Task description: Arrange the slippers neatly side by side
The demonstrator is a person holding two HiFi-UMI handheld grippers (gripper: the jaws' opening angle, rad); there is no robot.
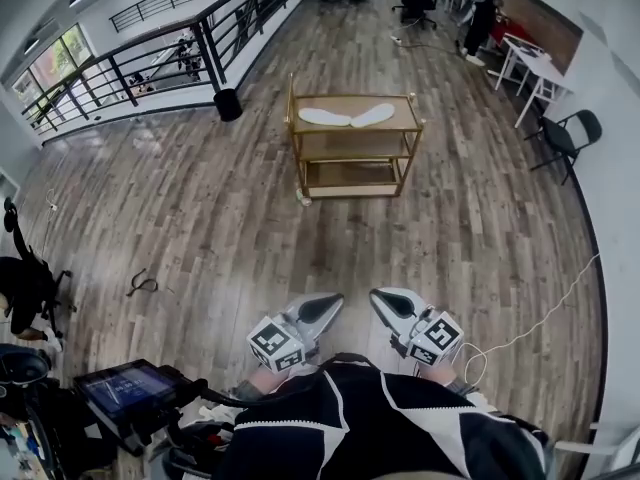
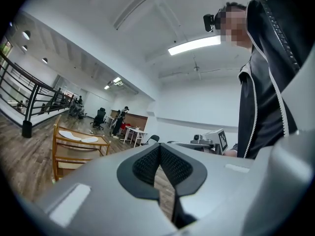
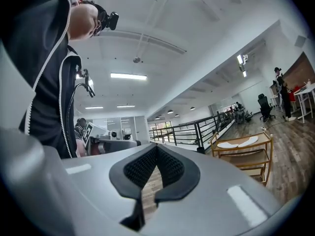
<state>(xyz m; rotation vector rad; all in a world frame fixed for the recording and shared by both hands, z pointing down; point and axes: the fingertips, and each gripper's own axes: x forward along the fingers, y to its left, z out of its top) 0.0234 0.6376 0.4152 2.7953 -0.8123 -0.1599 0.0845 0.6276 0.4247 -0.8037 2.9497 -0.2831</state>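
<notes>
In the head view the left gripper [image 1: 328,306] and right gripper [image 1: 382,300] are held low in front of the person, well apart from the wooden cart [image 1: 410,128] across the plank floor [image 1: 200,218]; two white slippers [image 1: 346,117] lie on its top shelf, their ends meeting in a shallow V. In the left gripper view the jaws are closed together with nothing between them; the cart stands far off at the left. In the right gripper view the jaws are likewise closed and empty; the cart, slippers on top, stands at the right.
</notes>
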